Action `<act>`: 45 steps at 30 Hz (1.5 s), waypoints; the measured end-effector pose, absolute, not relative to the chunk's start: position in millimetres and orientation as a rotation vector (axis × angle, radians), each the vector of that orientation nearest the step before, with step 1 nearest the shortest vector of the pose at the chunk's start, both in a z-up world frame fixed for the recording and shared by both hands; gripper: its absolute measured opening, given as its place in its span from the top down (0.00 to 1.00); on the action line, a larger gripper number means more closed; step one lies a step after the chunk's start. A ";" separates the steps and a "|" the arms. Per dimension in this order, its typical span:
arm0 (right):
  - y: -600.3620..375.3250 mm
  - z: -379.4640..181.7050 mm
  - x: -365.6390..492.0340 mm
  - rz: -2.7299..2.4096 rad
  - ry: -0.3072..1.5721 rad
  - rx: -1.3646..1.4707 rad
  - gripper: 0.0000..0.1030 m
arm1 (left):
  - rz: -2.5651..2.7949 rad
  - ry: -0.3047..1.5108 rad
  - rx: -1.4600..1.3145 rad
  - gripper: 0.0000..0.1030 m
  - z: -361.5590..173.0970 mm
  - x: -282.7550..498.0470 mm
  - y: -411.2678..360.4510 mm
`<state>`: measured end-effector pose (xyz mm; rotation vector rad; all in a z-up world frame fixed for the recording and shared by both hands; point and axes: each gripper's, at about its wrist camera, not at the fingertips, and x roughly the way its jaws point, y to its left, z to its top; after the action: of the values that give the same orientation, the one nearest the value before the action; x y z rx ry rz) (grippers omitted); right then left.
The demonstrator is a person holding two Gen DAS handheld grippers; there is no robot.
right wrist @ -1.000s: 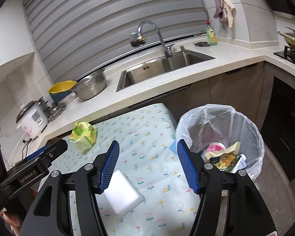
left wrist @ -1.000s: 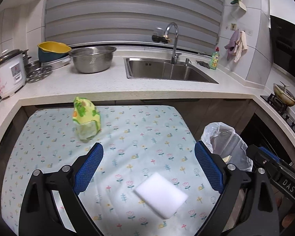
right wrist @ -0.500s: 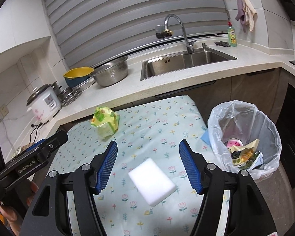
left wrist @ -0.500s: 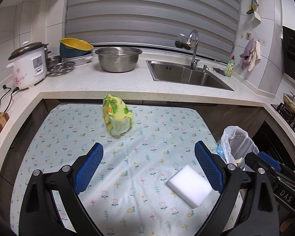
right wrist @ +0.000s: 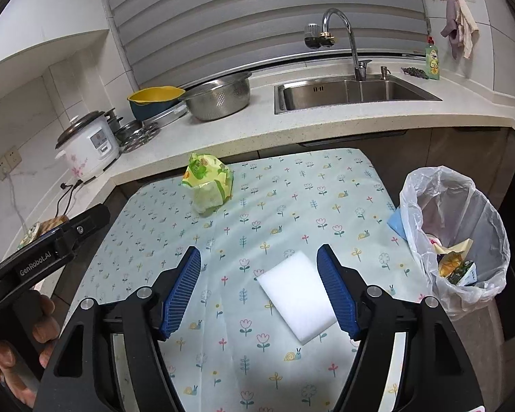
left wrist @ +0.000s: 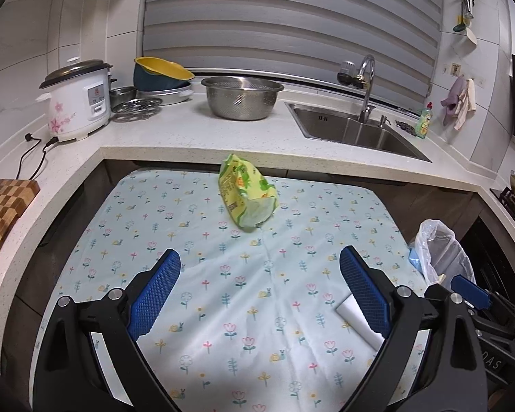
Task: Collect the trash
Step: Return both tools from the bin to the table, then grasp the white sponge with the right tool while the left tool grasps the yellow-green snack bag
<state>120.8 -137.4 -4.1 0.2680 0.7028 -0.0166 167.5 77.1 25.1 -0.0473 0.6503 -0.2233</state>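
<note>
Table cover (left wrist: 223,292): pale cloth printed with small flowers and snails, spread in the near middle.
Counter (left wrist: 195,137): speckled white stone, wrapping the far and left sides.
Rice cooker (left wrist: 77,101): white with a pink flower, far left, plugged in.
Bowls (left wrist: 161,73): yellow one nested in a dark blue one, right of the cooker.
Colander (left wrist: 242,98): steel, far middle of the counter.
Steamer rack (left wrist: 137,107): round metal, flat before the bowls.
Sink (left wrist: 357,134): steel, far right, with a curved tap (left wrist: 365,82).
Soap bottle (left wrist: 423,120): green, right of the sink.
Cloths (left wrist: 460,103): hanging on the right wall.
Chopping board (left wrist: 3,213): chequered wood, left edge.
Blinds (left wrist: 292,24): grey, across the far wall.
</note>
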 end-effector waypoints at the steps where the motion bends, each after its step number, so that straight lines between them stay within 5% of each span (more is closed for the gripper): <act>1: -135.4 -7.9 122.3 -0.017 0.712 0.263 0.34 | -0.219 0.654 -0.048 0.13 23.6 169.1 80.2; 4: -129.4 -19.5 125.3 -0.026 0.732 0.240 0.26 | -0.205 0.667 -0.051 0.13 17.0 172.5 88.1; 22: -138.2 -106.4 161.7 -0.109 0.911 0.147 0.24 | -0.181 0.758 -0.039 0.13 -30.8 199.4 99.7; 24: -138.4 -106.9 162.1 -0.120 0.893 0.124 0.18 | -0.182 0.764 -0.032 0.13 -34.9 201.3 97.5; 38: -149.5 -110.2 173.1 -0.164 0.892 0.089 0.17 | -0.199 0.788 -0.013 0.13 -48.2 205.6 82.1; 41: -153.1 -109.5 173.2 -0.164 0.886 0.106 0.21 | -0.202 0.787 -0.008 0.13 -48.6 206.0 78.4; 45: -160.0 -106.7 173.1 -0.148 0.879 0.150 0.43 | -0.203 0.790 -0.008 0.13 -49.4 208.5 75.4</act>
<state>173.1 -160.0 -106.7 0.1504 0.8789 -0.1481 208.5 75.4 -49.4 -0.0085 0.7904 -0.2029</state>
